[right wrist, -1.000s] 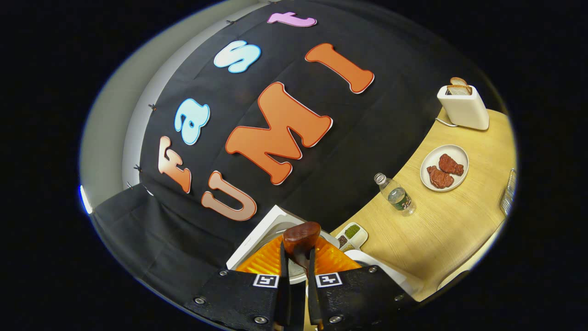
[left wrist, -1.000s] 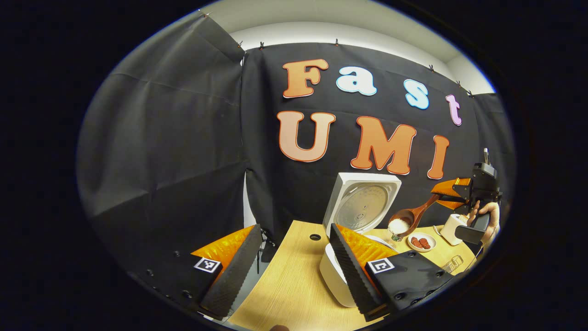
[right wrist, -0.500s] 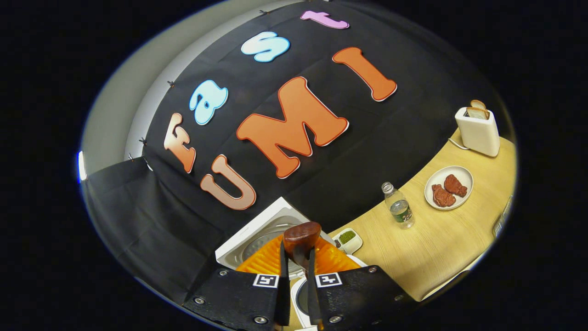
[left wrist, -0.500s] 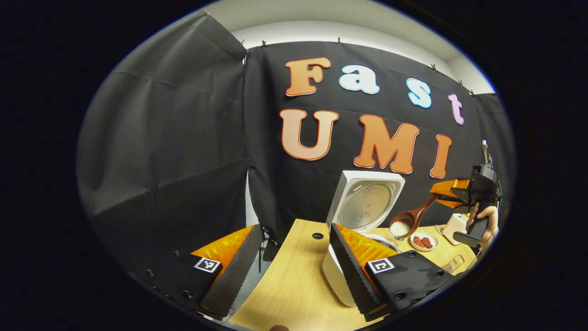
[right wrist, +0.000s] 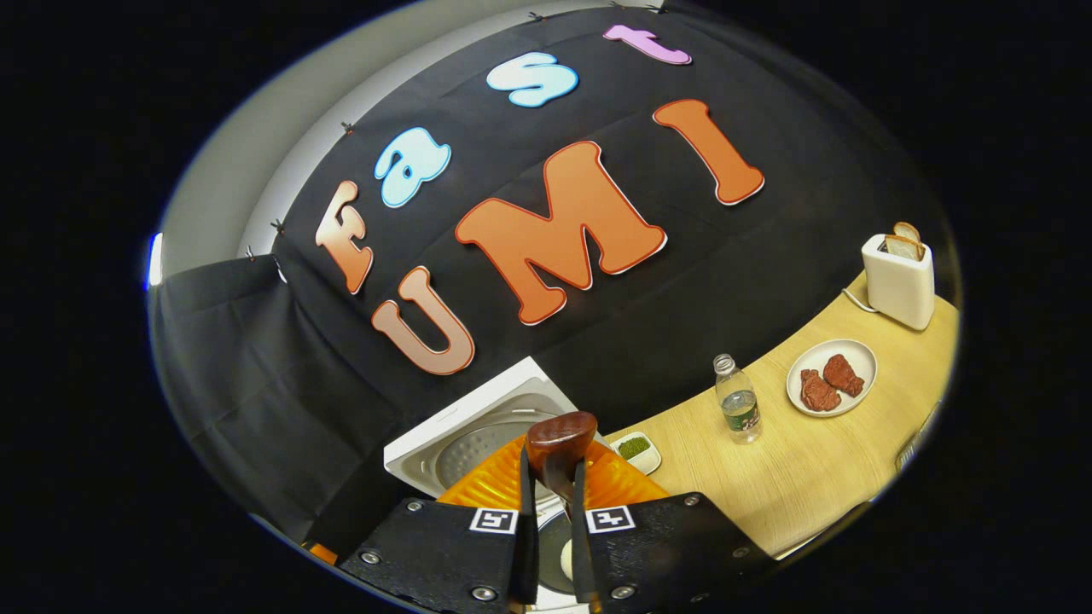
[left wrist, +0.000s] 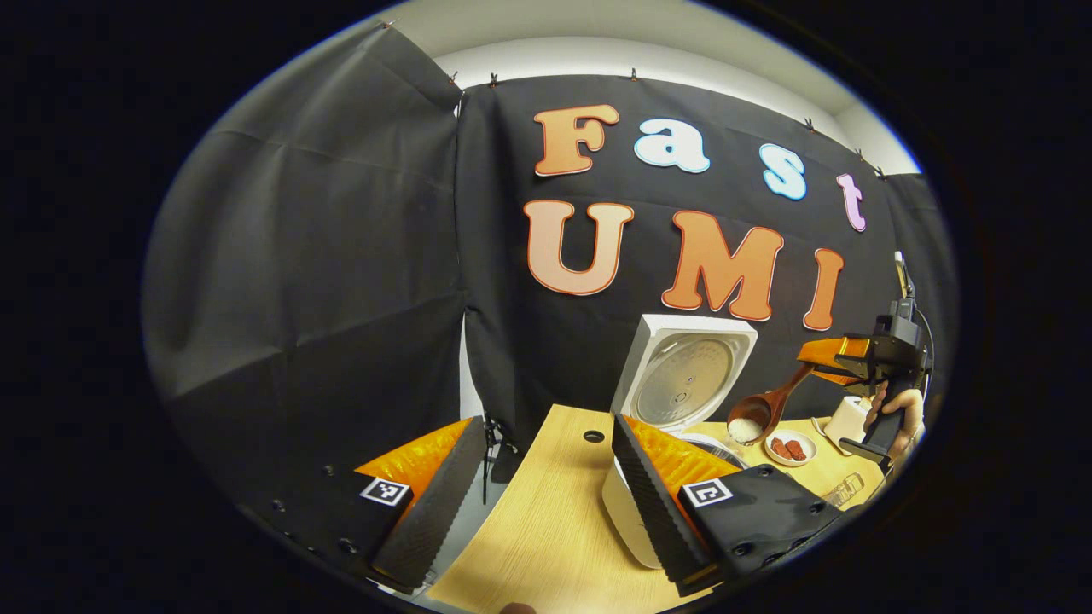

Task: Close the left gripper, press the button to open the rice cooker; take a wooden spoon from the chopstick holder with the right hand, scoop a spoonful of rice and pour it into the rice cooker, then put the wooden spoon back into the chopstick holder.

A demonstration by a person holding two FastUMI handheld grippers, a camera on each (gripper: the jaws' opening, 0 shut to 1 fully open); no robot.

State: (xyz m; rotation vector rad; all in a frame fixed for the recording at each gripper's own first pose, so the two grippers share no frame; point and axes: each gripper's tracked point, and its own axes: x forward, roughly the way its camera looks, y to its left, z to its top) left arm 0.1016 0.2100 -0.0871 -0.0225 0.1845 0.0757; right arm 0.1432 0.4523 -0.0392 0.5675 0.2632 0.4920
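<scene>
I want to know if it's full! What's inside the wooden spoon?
White rice sits in the bowl of the wooden spoon, held above the open rice cooker by the right gripper. How deep the rice goes is hidden.

Lighting: even overhead light is brightening the pale wooden tabletop [right wrist: 819,477] at lower right; the white wall strip [left wrist: 648,60] is glowing along the top. Fisheye distortion is bending edges. Focus is staying sharp; no motion blur.

A wooden table [right wrist: 793,486] carries rice cooker [left wrist: 627,520], bottle [right wrist: 739,411], plate [right wrist: 831,378], toaster [right wrist: 897,277].
</scene>
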